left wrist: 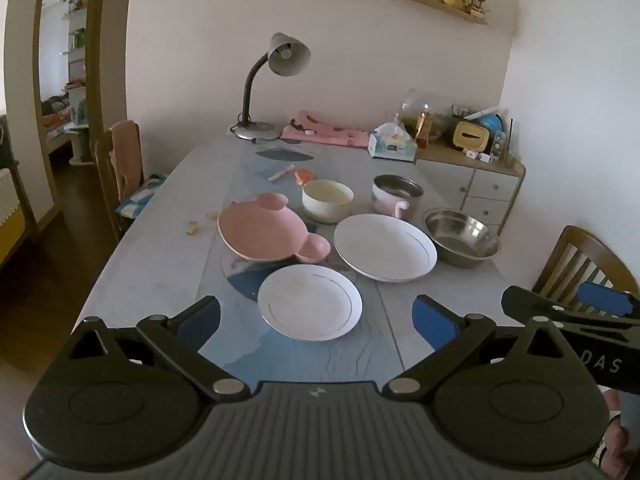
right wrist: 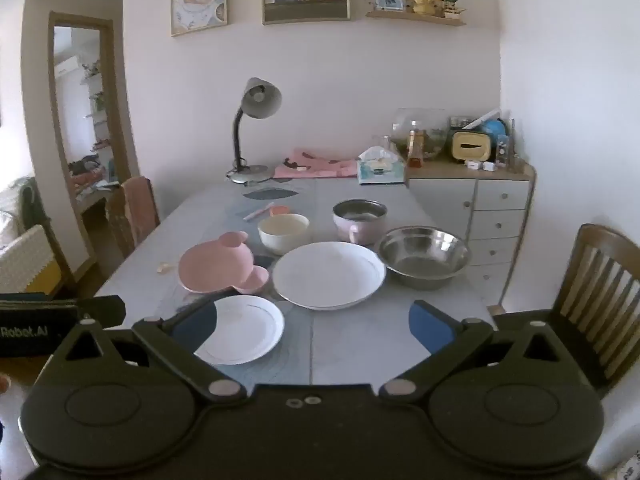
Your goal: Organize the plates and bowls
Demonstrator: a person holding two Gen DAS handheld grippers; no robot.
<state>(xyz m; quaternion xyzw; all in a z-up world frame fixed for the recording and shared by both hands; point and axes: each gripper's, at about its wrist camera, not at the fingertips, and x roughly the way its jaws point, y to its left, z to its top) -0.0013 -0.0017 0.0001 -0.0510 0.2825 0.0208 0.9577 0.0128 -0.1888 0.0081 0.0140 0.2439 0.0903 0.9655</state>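
Nothing stacked yet. Left gripper (left wrist: 316,322) and right gripper (right wrist: 314,326) both spread wide, empty, hovering at the table's (left wrist: 160,248) near edge. Small white plate (left wrist: 310,302), large white plate (left wrist: 385,247), pink bear plate (left wrist: 264,232), cream bowl (left wrist: 327,200), steel bowl (left wrist: 462,242), pink-handled pot (left wrist: 396,196) all lie separate.

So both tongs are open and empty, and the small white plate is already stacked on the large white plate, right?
Not quite. The small white plate is not stacked: it lies on the table by itself, nearer the camera than the large white plate, as the left wrist view shows. Both the left tongs and right tongs are open and empty.
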